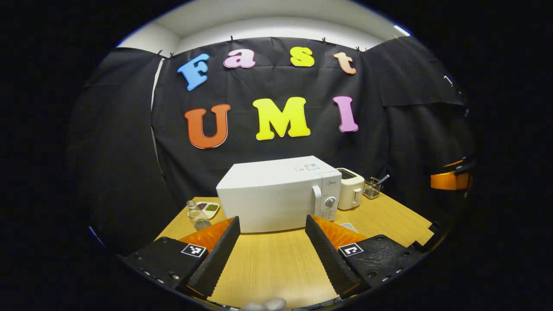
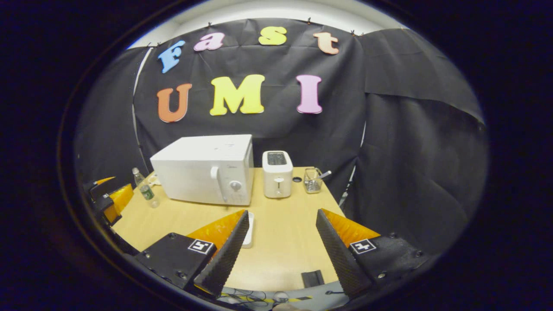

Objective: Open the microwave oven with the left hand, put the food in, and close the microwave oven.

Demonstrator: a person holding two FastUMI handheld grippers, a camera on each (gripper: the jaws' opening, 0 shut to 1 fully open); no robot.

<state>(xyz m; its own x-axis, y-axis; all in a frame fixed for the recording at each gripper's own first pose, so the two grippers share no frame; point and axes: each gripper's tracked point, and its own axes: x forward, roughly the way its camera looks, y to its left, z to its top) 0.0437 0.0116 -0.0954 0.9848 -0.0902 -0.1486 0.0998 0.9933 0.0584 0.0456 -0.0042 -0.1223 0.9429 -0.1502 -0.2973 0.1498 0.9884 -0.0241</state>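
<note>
White and boxy, the microwave oven (image 1: 276, 194) stands shut toward the back of the wooden table (image 1: 276, 263), its door handle (image 1: 317, 201) a vertical bar just left of the control knob (image 1: 330, 202) at the right end of the front. In the left gripper view the left gripper (image 1: 272, 250) hovers over the near part of the table with its jaws spread wide and nothing between them; the oven lies straight ahead and the handle sits a little right of the jaws' centre line. Since the handle's long axis runs up and down, I judge the fingers must close on it from the sides, and the gripper needs to travel forward and slightly right to reach it. The right gripper (image 2: 281, 246) also hangs with jaws wide apart and empty, in its own view well right of the oven, with a toaster (image 2: 277, 173) ahead of it. A white dish (image 2: 248, 229), probably the food's container though its contents can't be made out, lies on the table just beside the right gripper's left finger, so that hand looks better placed to fetch it. A water bottle (image 1: 198, 215) and a divided tray (image 1: 207, 208) sit left of the oven, a wire basket (image 2: 313, 180) right of the toaster. Nothing of the task appears done yet.
</note>
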